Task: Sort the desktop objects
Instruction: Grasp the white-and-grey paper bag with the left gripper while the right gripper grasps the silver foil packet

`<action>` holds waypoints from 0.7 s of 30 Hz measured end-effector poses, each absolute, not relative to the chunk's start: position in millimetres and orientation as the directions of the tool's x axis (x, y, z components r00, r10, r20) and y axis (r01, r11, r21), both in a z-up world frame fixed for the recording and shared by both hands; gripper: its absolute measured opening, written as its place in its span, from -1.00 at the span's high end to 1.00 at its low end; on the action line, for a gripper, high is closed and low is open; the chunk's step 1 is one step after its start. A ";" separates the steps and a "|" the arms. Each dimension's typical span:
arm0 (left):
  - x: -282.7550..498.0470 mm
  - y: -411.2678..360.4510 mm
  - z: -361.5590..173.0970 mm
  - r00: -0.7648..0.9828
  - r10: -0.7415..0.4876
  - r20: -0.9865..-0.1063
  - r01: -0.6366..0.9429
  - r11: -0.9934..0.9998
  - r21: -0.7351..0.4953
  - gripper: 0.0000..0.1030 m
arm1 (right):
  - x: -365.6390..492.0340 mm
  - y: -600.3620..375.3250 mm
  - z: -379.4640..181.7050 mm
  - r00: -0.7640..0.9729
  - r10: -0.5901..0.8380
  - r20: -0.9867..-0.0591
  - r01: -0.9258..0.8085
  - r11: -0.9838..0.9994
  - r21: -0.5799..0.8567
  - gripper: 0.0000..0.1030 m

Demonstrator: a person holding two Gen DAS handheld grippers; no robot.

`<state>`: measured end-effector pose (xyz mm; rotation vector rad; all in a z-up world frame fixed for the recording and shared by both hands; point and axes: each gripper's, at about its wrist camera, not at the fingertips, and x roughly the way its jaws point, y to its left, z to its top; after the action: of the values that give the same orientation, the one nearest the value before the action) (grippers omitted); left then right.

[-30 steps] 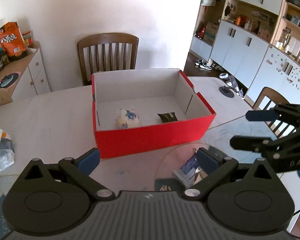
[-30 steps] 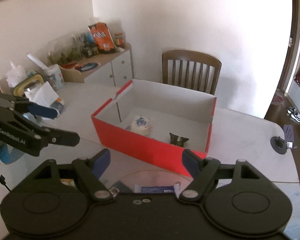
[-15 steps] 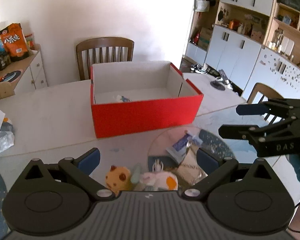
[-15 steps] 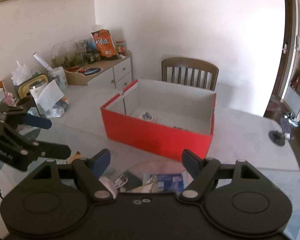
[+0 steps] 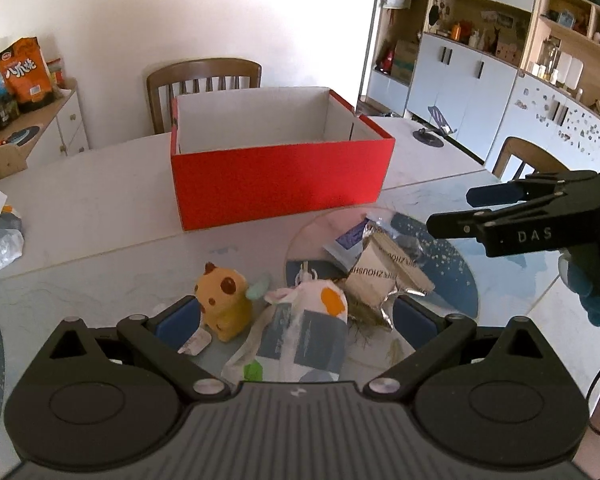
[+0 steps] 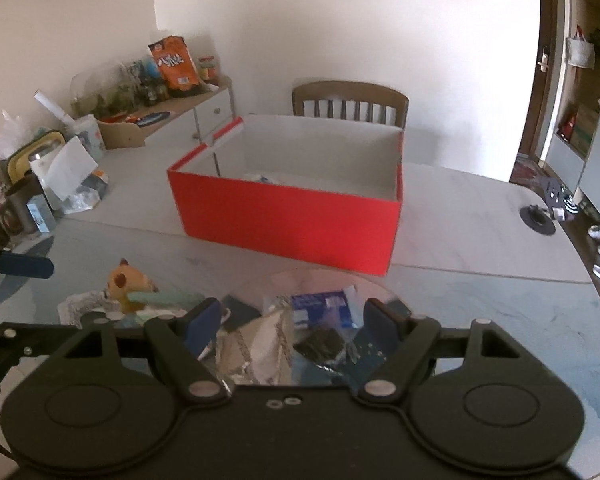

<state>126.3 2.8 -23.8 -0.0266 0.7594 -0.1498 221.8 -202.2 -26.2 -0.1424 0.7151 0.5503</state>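
A red box with a white inside stands open on the table; a white-and-blue item peeks over its front wall. In front of it lies a pile: a yellow plush toy, a white plush with an orange spot, a beige snack packet and a blue-and-white packet. My left gripper hangs open just above the two plush toys. My right gripper is open over the packets and also shows in the left wrist view. Neither holds anything.
A wooden chair stands behind the box. A sideboard with an orange snack bag is at the left. Crumpled bags and tissues sit on the table's left. A black round stand is at the right.
Both grippers have drawn back from the box and dropped lower. The box's inside is now mostly hidden, and the pile of toys and packets has come into view between the fingers.
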 end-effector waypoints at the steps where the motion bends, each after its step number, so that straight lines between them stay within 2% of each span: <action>1: 125.7 2.5 -26.4 0.713 -0.148 -0.686 0.127 0.988 -0.081 -1.00 | 222.0 -203.1 -28.4 0.620 0.425 -0.659 -0.521 0.851 0.059 -0.53; 21: 136.7 -5.1 -80.1 0.647 -0.156 -0.746 0.136 0.987 -0.089 -1.00 | 219.7 -181.7 -67.9 0.548 0.423 -0.722 -0.577 0.816 0.040 -0.53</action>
<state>136.7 -5.1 -80.1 -0.0253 0.8505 -0.1661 219.7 -181.7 -67.9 -0.2115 0.7932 0.5970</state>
